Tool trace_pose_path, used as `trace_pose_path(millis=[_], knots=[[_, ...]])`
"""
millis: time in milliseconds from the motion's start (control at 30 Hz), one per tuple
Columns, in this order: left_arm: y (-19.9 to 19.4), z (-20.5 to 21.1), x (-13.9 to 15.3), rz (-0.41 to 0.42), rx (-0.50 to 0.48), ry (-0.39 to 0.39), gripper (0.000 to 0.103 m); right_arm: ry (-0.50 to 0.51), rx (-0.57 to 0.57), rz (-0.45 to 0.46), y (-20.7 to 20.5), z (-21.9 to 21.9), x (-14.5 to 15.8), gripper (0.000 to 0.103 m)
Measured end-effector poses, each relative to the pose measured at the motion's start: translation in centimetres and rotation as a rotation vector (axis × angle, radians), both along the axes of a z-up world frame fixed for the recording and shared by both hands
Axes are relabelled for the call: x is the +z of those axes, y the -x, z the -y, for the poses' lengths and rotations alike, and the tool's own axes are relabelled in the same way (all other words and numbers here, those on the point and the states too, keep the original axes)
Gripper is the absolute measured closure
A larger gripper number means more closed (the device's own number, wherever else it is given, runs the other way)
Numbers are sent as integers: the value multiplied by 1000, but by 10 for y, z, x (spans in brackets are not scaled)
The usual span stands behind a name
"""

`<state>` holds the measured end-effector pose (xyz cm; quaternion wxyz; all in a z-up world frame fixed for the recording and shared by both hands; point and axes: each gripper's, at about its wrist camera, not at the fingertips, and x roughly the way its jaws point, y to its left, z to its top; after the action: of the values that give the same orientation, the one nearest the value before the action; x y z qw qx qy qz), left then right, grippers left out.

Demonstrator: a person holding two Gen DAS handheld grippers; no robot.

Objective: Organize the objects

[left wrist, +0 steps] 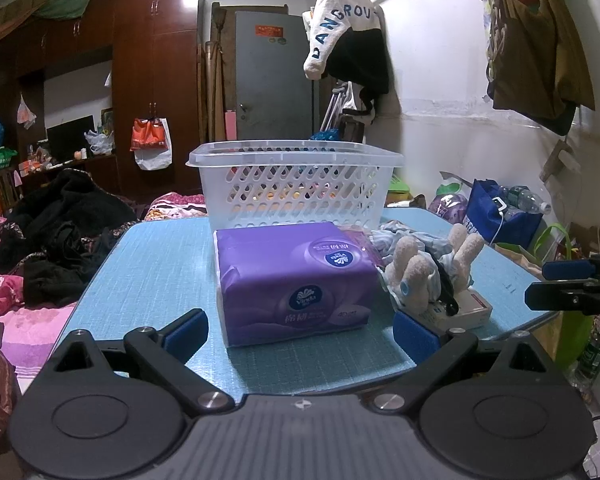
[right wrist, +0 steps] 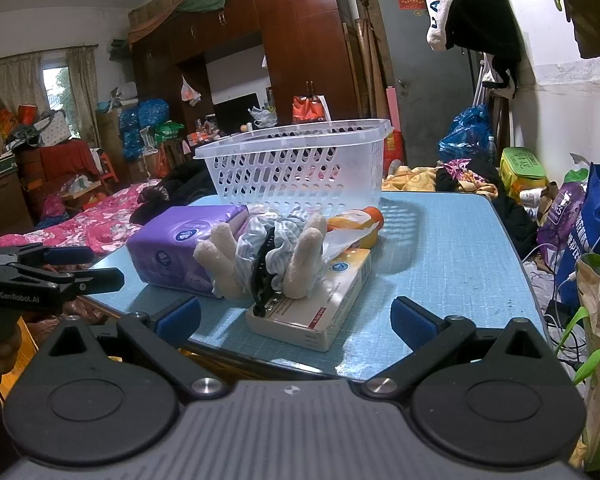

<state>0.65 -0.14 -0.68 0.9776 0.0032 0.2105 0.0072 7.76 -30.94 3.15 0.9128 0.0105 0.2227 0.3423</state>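
A cluttered bedroom with dark wardrobes and a bed in floral covers surrounds a blue worktop (left wrist: 148, 264). Seen from the left wrist, the left gripper (left wrist: 300, 334) hovers at 6 o'clock, its fingers spread wide and empty, squared up on the purple Vinda tissue pack (left wrist: 296, 280), which lies at centre, probably the first thing to lift. Behind it, at 12 o'clock, the white slotted basket (left wrist: 296, 184) stands upright with nothing visibly in it, the likely home for the loose items. At 3 o'clock of the pack, a plush toy in striped cloth (left wrist: 424, 268) lies on a medicine box (right wrist: 320, 304), with an orange-capped tube (right wrist: 356, 220) behind. The right gripper (right wrist: 296, 318) faces that box, fingers likewise apart and holding nothing.
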Motion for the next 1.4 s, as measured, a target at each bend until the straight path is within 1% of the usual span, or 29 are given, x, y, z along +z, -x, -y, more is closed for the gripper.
trace_pose_path(millis=[1400], knots=[[0, 3, -1, -1, -4, -9, 3, 4, -2, -2, -3, 2, -2, 0]])
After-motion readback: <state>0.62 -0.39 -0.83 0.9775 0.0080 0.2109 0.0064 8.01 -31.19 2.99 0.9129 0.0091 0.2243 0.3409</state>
